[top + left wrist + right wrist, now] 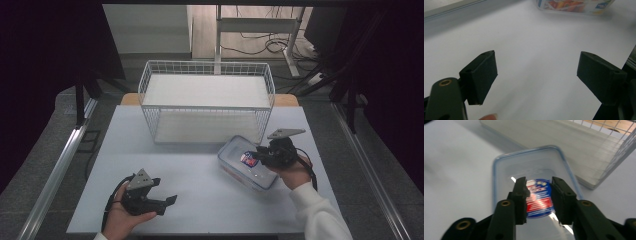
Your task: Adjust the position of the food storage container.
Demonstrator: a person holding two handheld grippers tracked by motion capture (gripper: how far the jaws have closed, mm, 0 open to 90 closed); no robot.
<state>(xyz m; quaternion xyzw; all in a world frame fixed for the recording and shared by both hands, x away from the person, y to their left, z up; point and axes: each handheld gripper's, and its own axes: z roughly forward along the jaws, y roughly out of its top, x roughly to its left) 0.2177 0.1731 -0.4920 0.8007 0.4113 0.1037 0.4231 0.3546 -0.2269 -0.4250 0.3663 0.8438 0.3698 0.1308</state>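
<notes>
A person sits at a pale grey surface [200, 200], holding a black two-jaw tool in each hand. The right tool [259, 156] hovers over a clear plastic lidded container with a blue rim [239, 172], which lies flat on the surface just in front of a white wire basket [150, 80]. Its jaws stand partly apart, either side of a round blue and red label [539, 197] on the lid; whether they touch the lid is hard to tell (the view is blurred). The left tool [167, 201] rests low near the front edge, well apart from the container, jaws wide apart and holding nothing. The work looks barely begun: the container is not yet gripped or lifted, and the basket holds nothing.
</notes>
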